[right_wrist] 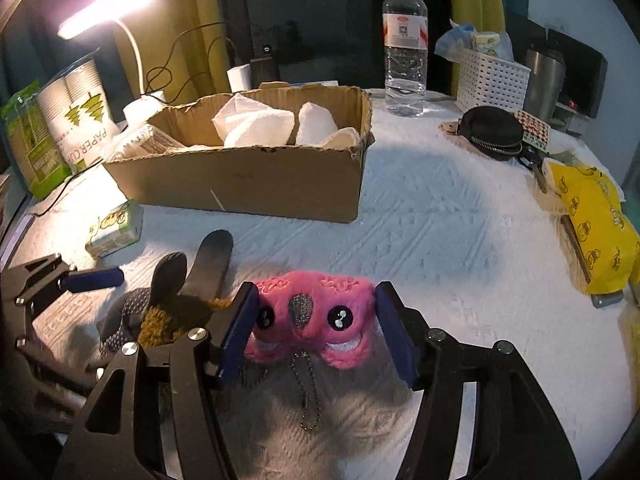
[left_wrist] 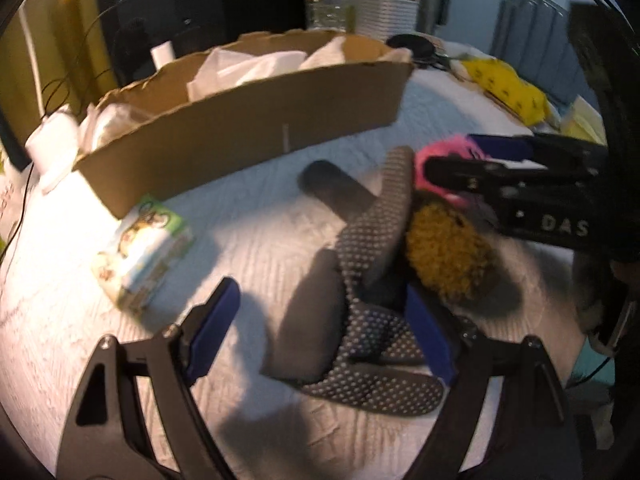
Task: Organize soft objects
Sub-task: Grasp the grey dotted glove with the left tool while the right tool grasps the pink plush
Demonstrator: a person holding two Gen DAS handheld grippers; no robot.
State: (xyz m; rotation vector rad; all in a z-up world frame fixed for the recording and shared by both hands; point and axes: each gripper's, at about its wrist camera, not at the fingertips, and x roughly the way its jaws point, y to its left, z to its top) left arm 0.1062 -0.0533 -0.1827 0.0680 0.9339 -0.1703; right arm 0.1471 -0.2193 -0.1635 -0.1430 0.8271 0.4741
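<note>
A pink plush keychain toy [right_wrist: 314, 314] lies on the white cloth, its bead chain trailing toward me. My right gripper [right_wrist: 316, 328] straddles it with both blue pads touching its sides; it also shows in the left wrist view [left_wrist: 460, 160] on the pink plush [left_wrist: 436, 152]. My left gripper [left_wrist: 320, 328] is open over a pair of grey dotted slipper socks [left_wrist: 376, 264] with a mustard fuzzy lining [left_wrist: 444, 256]. The socks also show in the right wrist view [right_wrist: 168, 304]. An open cardboard box [right_wrist: 248, 184] holding white soft items [right_wrist: 256, 124] stands behind.
A small tissue pack [left_wrist: 144, 252] lies left of the socks. A water bottle [right_wrist: 404, 44], white basket [right_wrist: 492, 80], black zip pouch [right_wrist: 492, 132] and yellow bag [right_wrist: 596, 216] sit at the back and right. Paper cups [right_wrist: 76, 116] and a lamp stand at the left.
</note>
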